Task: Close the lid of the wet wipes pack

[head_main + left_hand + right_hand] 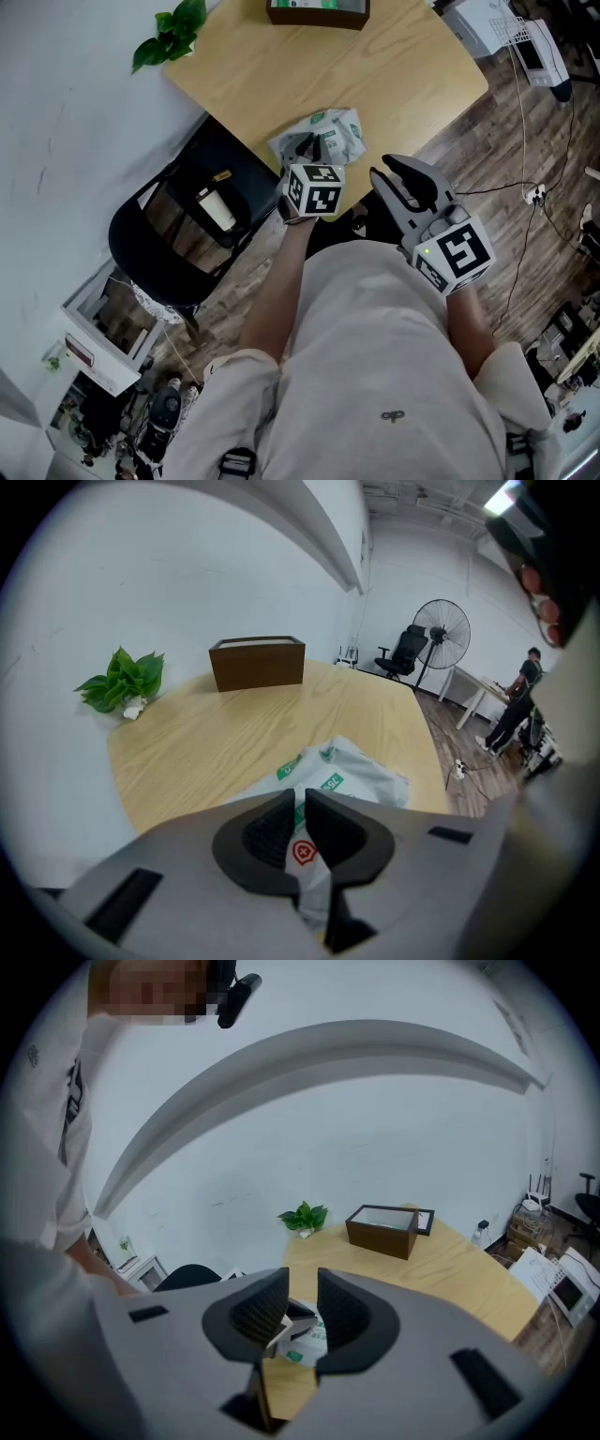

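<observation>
The wet wipes pack [330,134], white with green print, lies crumpled near the front edge of the wooden table [394,75]. My left gripper [307,150] is at the pack's near end, and its marker cube sits just in front. In the left gripper view the jaws [302,803] are almost together, with the pack [361,775] pinched low between them. I cannot make out its lid. My right gripper [394,172] hangs off the table's edge to the right of the pack. A narrow gap shows between its jaws [302,1302], nothing is in it, and the pack [306,1346] shows beyond.
A dark brown box [319,11] stands at the table's far side, and a green plant [173,33] is at the far left corner. A black chair [178,234] sits left of me by the table edge. Cables run over the wooden floor [525,187] on the right.
</observation>
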The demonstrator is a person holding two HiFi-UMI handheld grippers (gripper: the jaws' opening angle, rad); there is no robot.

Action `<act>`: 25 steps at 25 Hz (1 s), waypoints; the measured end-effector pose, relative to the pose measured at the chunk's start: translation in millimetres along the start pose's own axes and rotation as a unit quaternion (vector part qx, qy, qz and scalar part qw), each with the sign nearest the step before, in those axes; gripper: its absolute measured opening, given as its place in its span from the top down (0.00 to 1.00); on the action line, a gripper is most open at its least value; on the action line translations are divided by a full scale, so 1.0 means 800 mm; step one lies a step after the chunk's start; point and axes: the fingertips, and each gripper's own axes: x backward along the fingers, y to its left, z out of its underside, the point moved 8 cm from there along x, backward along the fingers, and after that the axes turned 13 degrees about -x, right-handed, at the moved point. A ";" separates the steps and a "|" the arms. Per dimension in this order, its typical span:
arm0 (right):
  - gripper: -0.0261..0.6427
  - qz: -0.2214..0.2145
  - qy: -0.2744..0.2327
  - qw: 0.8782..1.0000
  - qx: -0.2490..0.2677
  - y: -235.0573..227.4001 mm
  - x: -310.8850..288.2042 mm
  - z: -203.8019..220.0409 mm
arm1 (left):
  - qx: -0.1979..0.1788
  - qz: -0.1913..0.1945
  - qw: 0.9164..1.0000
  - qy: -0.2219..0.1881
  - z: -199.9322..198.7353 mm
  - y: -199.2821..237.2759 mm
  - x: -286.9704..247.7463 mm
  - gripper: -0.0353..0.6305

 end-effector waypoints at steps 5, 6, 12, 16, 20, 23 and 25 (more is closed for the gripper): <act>0.83 -0.001 -0.001 1.000 -0.002 0.002 -0.005 0.000 | 0.008 0.019 1.000 0.008 -0.002 0.005 -0.001 0.89; 0.83 -0.001 -0.002 1.000 -0.001 0.003 -0.006 0.000 | 0.012 0.022 1.000 0.008 -0.001 0.007 -0.001 0.89; 0.83 -0.003 -0.017 1.000 0.003 0.001 0.009 -0.001 | 0.050 0.026 0.998 -0.011 0.003 0.007 0.005 0.89; 0.83 -0.007 -0.033 0.999 0.006 -0.005 0.026 -0.007 | 0.071 0.004 0.997 -0.025 0.008 -0.003 0.019 0.89; 0.83 -0.017 -0.041 0.999 0.008 -0.012 0.049 -0.004 | 0.071 -0.010 0.997 -0.025 0.010 -0.021 0.037 0.89; 0.83 -0.031 -0.044 0.998 0.016 -0.017 0.069 0.002 | 0.073 -0.025 0.997 -0.027 0.008 -0.038 0.057 0.89; 0.83 -0.040 -0.049 0.998 0.021 -0.019 0.085 0.006 | 0.077 -0.036 0.996 -0.034 0.005 -0.053 0.072 0.89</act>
